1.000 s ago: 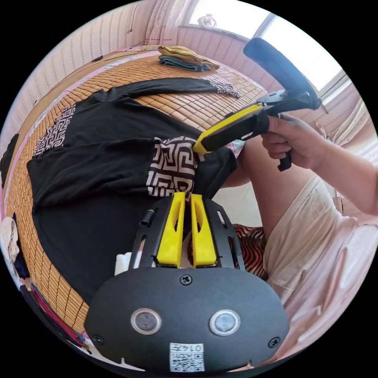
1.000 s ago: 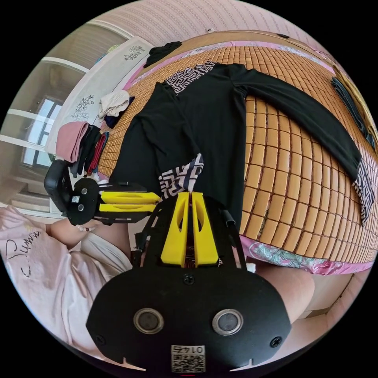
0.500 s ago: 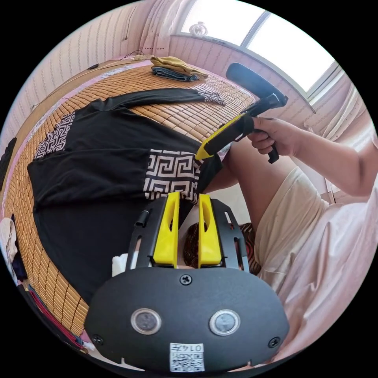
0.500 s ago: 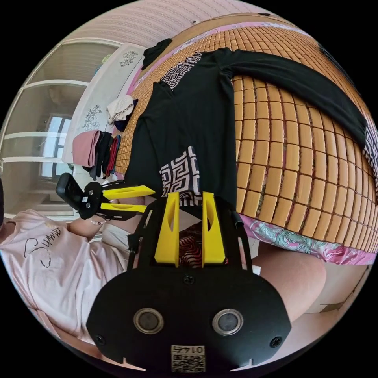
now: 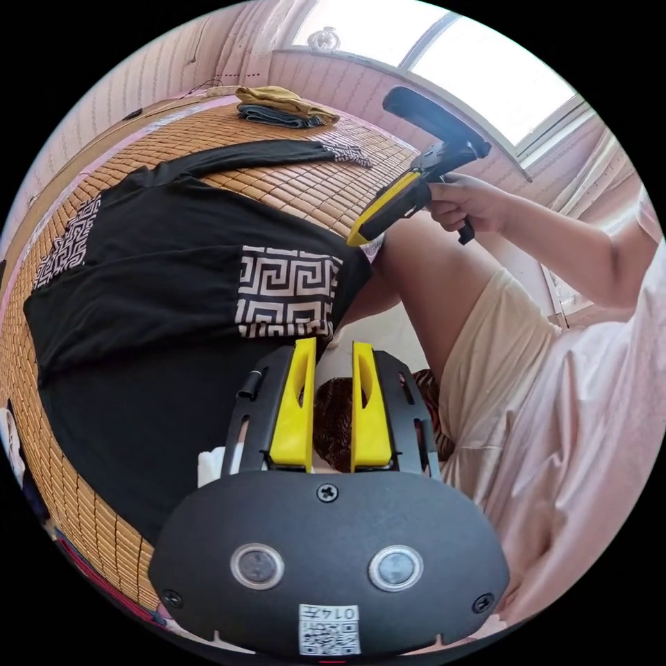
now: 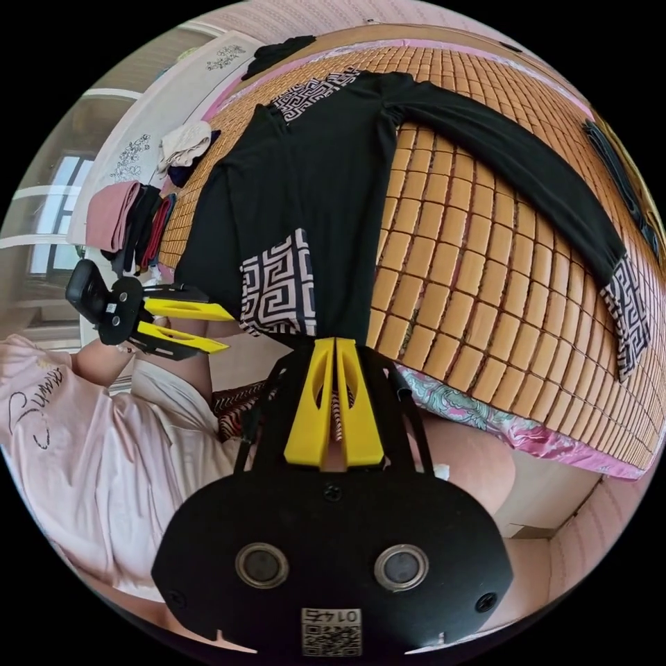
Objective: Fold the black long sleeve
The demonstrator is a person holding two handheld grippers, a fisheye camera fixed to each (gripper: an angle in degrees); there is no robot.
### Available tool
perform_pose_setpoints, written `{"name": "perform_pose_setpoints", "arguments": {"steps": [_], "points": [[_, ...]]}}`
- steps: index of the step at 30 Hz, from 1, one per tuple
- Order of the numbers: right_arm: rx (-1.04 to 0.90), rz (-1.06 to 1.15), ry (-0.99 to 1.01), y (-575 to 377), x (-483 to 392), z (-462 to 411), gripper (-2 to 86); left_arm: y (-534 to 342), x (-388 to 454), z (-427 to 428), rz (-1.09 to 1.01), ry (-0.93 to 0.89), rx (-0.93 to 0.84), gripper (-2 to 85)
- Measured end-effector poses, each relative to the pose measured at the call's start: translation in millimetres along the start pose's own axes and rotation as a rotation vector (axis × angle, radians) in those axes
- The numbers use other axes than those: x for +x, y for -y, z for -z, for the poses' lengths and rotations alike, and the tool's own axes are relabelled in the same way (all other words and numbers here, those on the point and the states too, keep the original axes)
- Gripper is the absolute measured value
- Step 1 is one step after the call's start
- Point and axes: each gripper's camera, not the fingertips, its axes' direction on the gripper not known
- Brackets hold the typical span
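Observation:
The black long sleeve lies spread on a bamboo mat. One sleeve is folded across the body, and its patterned cuff lies flat near the hem. The other sleeve stretches out over the mat. My left gripper is open just off the hem with nothing between its jaws, and it also appears as the left gripper beside the cuff. My right gripper is shut with its tips at the hem of the shirt. The right gripper is held in a hand at the bed edge.
Folded clothes sit at the far end of the mat. A pile of garments lies by the other side. The person's leg stands against the bed edge beside the hem. A flowered sheet hangs below the mat.
Both grippers have let go of the patterned cuff, which now lies flat on the shirt body. The left gripper opened and drew back. The right gripper opened, then shut again by the hem.

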Motion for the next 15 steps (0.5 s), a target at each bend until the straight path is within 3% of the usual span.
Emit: {"name": "perform_pose_setpoints", "arguments": {"steps": [3, 6, 10, 15], "points": [[0.056, 0.04, 0.069, 0, -10, 9, 4.7, -3, -17, 3, 0.056, 0.013, 0.068, 7.1], [0.008, 0.024, 0.014, 6, -17, -4, 5.9, 12, -22, -9, 0.06, 0.001, 0.11, 6.0], [-0.003, -0.009, -0.019, 0, -18, -8, 3.1, 39, -21, -52, 0.082, 0.128, -0.028, 2.9], [-0.022, 0.03, 0.009, -16, -21, 9, 1.2, 38, -40, -51, 0.112, 0.006, 0.019, 0.7]]}}
